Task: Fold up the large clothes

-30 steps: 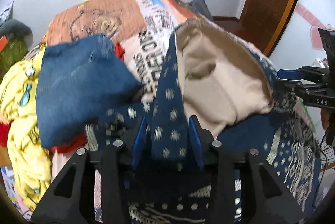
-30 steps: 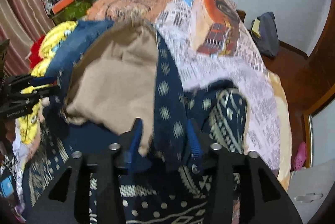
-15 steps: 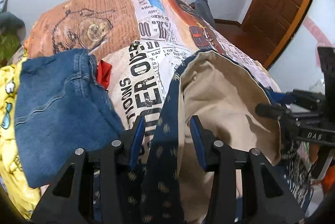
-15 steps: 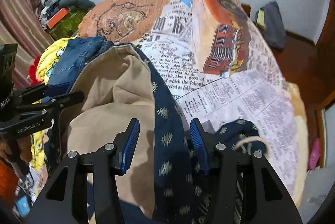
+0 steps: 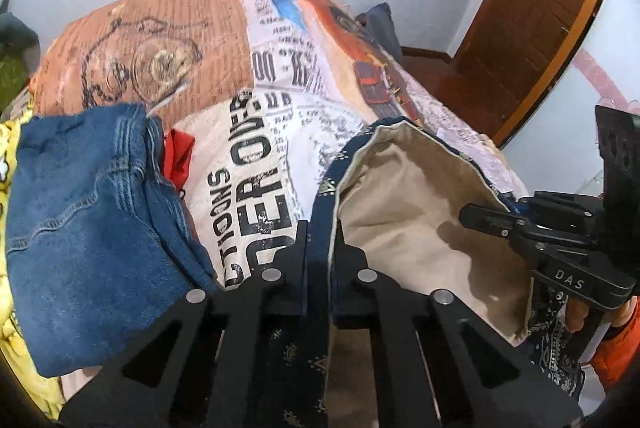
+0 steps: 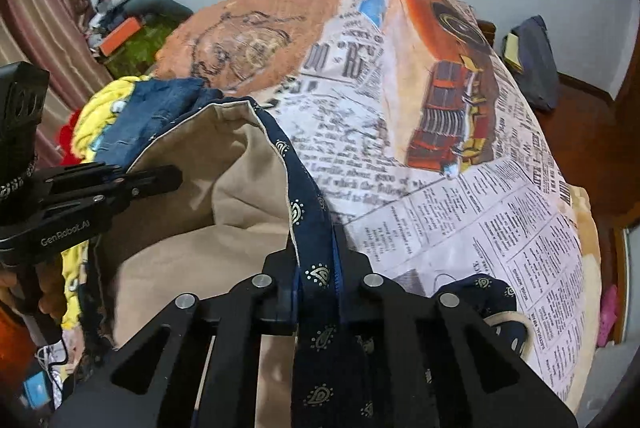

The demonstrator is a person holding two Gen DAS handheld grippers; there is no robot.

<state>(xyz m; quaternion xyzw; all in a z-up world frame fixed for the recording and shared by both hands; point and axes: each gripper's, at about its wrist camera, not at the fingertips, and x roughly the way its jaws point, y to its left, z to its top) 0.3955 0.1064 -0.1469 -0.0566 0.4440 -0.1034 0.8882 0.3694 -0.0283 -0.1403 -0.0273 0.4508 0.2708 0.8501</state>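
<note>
I have the garment [image 5: 416,212] pinched on both sides: a large piece of navy cloth printed with small pale motifs, its plain beige lining turned up and sagging into a soft hollow between my two grippers. It lies on the bed, over the near part of the bedspread [image 5: 256,164].

My left gripper [image 5: 318,240] points steeply down, and its fingers have just been closing; they now clamp a narrow navy hem that runs up between them. My right gripper [image 6: 316,260] tilts down the same way, its fingers have also just been closing, and they now grip the opposite navy edge, with one teardrop motif sitting right in the pinch. In the left view the right gripper [image 5: 484,220] comes in level from the right edge, over the beige lining. A hand [image 5: 576,316] with an orange sleeve holds its grip.

The bedspread is a flat printed sheet, newspaper text in black on cream, with an orange panel and one red truck picture [image 6: 448,120].

Just left of the garment lies one folded piece of blue denim [image 5: 88,228], stitched seams showing, with a scrap of red cloth [image 5: 180,156] at its edge and yellow printed fabric [image 6: 100,116] beneath.

One brown wooden door [image 5: 536,12] stands at the right, against a white wall.
</note>
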